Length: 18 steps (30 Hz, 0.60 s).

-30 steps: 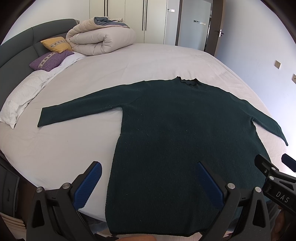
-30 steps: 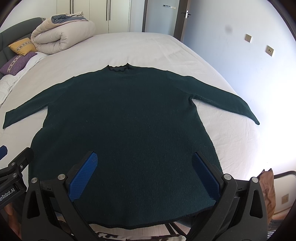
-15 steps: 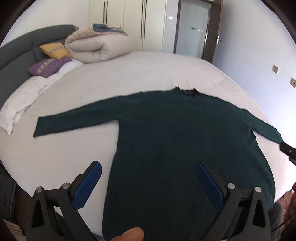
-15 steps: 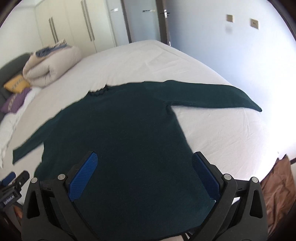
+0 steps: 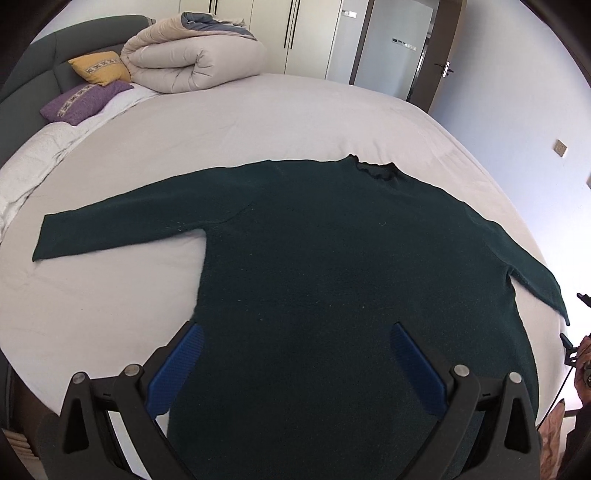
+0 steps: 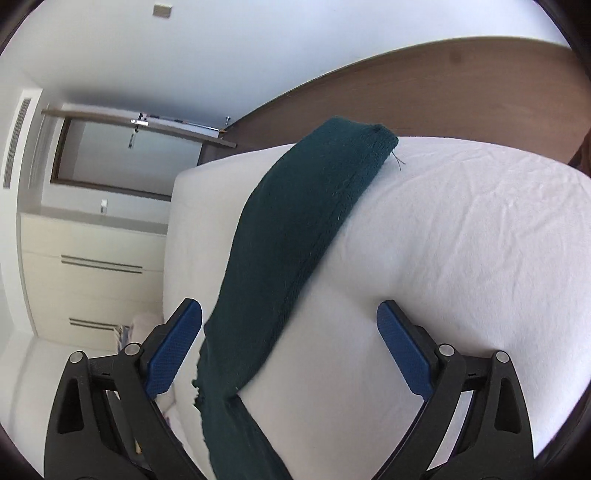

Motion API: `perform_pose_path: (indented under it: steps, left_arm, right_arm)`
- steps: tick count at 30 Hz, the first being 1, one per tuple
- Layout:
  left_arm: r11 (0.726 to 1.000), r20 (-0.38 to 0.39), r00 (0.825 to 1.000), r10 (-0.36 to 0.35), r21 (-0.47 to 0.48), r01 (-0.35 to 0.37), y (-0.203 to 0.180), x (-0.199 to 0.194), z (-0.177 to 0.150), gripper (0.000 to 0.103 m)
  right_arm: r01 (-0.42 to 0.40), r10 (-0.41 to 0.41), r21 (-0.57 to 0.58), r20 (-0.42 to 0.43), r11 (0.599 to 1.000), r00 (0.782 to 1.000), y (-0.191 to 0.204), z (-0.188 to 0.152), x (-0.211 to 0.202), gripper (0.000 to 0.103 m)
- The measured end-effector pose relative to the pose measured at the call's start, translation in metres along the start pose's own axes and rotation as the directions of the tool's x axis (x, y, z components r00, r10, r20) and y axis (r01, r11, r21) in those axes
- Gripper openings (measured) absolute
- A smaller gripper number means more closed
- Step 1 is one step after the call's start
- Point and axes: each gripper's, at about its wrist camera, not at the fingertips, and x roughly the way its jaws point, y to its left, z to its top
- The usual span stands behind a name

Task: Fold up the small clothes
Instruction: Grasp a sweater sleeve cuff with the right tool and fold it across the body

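Note:
A dark green long-sleeved sweater (image 5: 332, 258) lies flat on the white bed (image 5: 258, 122), collar away from me, both sleeves spread out. My left gripper (image 5: 295, 365) is open and empty, above the sweater's lower left body near the hem. My right gripper (image 6: 290, 343) is open and empty, turned on its side, close over the sweater's right sleeve (image 6: 295, 229), which runs between its fingers to the cuff (image 6: 376, 140). The right gripper's tip shows at the left wrist view's right edge (image 5: 576, 332).
A rolled beige duvet (image 5: 192, 59), a yellow pillow (image 5: 99, 66) and a purple pillow (image 5: 81, 101) lie at the head of the bed, far left. Wardrobes (image 5: 288, 33) and a door (image 5: 391, 48) stand behind. The bed's right edge meets a wooden floor (image 6: 443, 85).
The right gripper swung right, rolled sideways and dropped close to the right sleeve. The left gripper shifted slightly; the sweater has not moved.

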Motion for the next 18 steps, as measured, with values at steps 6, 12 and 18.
perform_pose_path:
  steps: [6, 12, 18]
  left_arm:
    - [0.993, 0.004, 0.993, -0.117, -0.030, 0.118, -0.010, 0.016, 0.015, 0.103]
    - [0.984, 0.011, 0.984, -0.176, -0.021, 0.176, -0.018, 0.028, 0.026, 0.103]
    - [0.975, -0.011, 0.975, -0.221, -0.006, 0.221, -0.021, 0.041, 0.029, 0.099]
  right_arm:
    - [0.015, -0.015, 0.018, 0.036, 1.000, 0.999, 0.015, 0.031, 0.031, 0.090]
    - [-0.045, 0.027, 0.149, 0.116, 0.988, 0.993, 0.011, 0.053, 0.039, 0.083]
    - [-0.057, 0.035, 0.163, 0.133, 0.985, 0.990, 0.003, 0.061, 0.049, 0.054]
